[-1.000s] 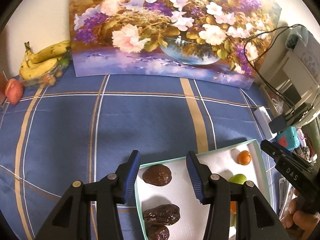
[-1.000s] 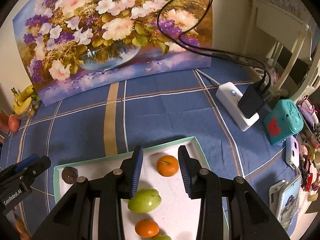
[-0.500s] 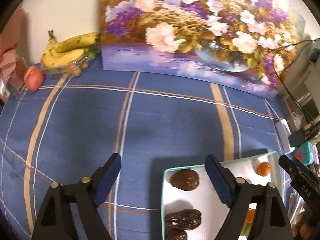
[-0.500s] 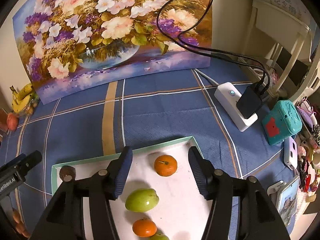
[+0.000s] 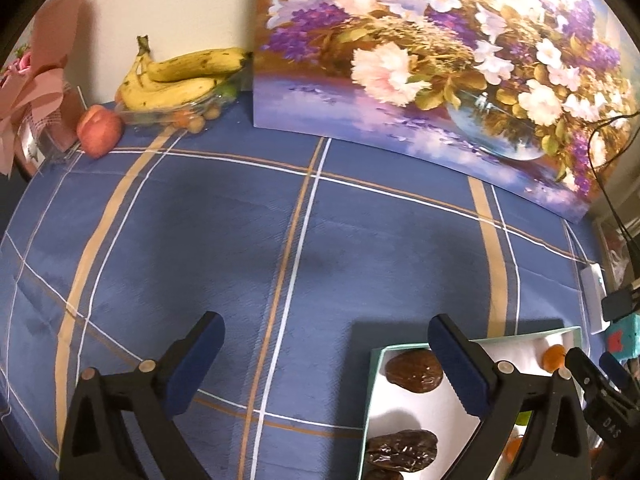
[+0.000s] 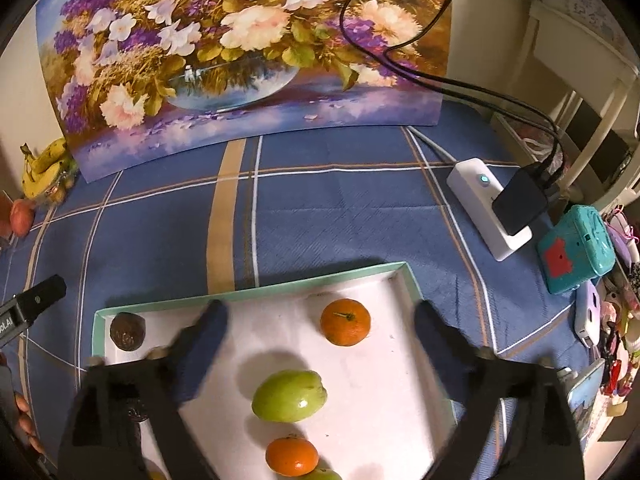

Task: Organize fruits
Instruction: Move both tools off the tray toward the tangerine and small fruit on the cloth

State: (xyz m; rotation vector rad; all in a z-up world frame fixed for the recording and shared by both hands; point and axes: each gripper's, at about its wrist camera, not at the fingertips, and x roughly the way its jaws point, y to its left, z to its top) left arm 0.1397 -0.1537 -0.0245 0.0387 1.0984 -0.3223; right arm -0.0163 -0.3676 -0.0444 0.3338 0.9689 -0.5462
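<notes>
A shallow teal-rimmed tray with a white liner lies on the blue plaid cloth. It holds an orange, a green fruit, a second orange and a brown date. My right gripper hangs over the tray with its jaws opening; the far orange lies below the gap, untouched. My left gripper is over bare cloth left of the tray, its jaws opening with nothing between them. Two dates lie beside its right finger.
A flower painting leans against the back wall. Bananas and a red fruit sit at the far left corner. A white power strip with a black charger, cables and a teal box crowd the right edge.
Both grippers have opened from nearly shut to wide. The left one has swung left off the tray onto the cloth. The right one has stayed over the tray.
</notes>
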